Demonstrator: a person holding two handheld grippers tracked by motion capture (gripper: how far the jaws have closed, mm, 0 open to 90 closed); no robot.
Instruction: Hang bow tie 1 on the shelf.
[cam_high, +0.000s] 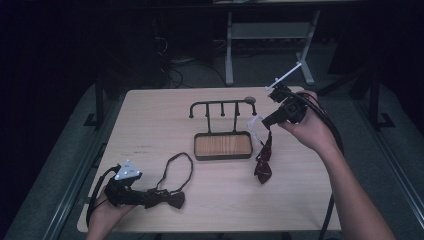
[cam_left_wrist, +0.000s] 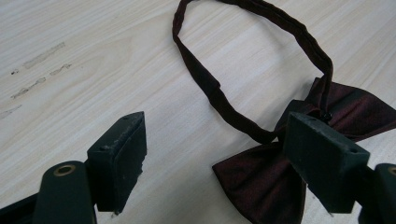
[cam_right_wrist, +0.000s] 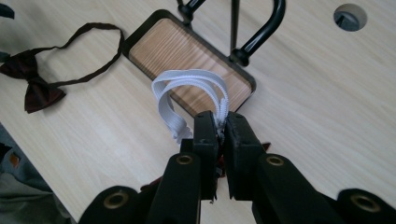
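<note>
A dark red bow tie (cam_high: 263, 159) hangs from my right gripper (cam_high: 265, 120), which is shut on its white elastic strap (cam_right_wrist: 196, 88) above the table, right of the stand. The tie's lower end touches or nearly touches the tabletop. A second dark bow tie (cam_high: 167, 199) with a dark neck loop (cam_left_wrist: 261, 46) lies flat near the front left. My left gripper (cam_left_wrist: 215, 154) rests there, open, one jaw over the bow's edge, nothing pinched. The black hook stand with a wooden base (cam_high: 222, 145) sits mid-table.
The stand's black rail (cam_high: 222, 104) carries several hooks. A round cable hole (cam_right_wrist: 350, 17) lies in the tabletop behind the stand. The wooden table (cam_high: 150, 115) ends close to my left hand. A white-framed bench (cam_high: 270, 35) stands beyond the table.
</note>
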